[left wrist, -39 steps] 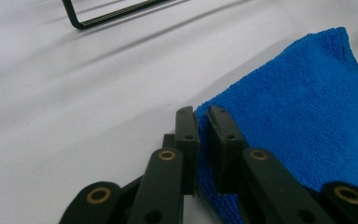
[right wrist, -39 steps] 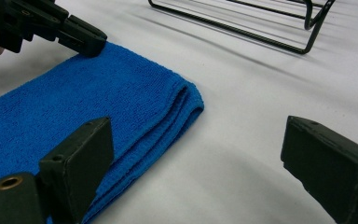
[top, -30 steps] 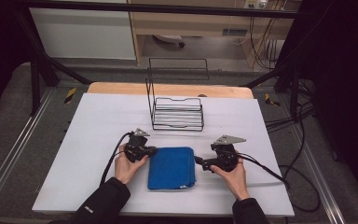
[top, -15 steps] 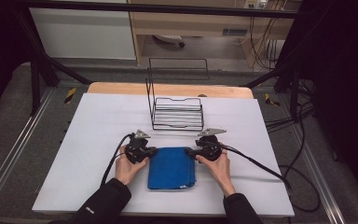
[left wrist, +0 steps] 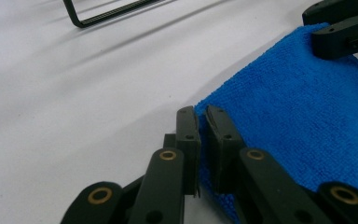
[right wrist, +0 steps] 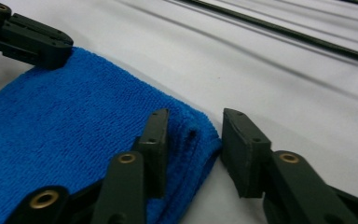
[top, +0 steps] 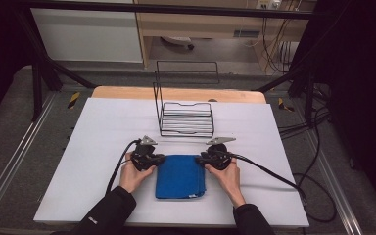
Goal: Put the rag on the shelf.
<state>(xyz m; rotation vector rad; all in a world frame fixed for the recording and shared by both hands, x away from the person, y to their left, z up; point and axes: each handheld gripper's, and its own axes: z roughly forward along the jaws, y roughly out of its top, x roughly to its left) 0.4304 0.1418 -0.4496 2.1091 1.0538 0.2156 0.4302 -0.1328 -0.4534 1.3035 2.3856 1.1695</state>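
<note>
Cloth (top: 180,176) (folded, blue) flat, long axis front-to-back

- A blue terry cloth (top: 180,176), folded into a thick rectangular pad of several layers, lies flat on the white tabletop (top: 93,147) near its front edge, in front of the wire rack (top: 185,117).
- Its layered folds show at one far corner (right wrist: 191,135).
- A small white tag sits at its near edge.
</note>
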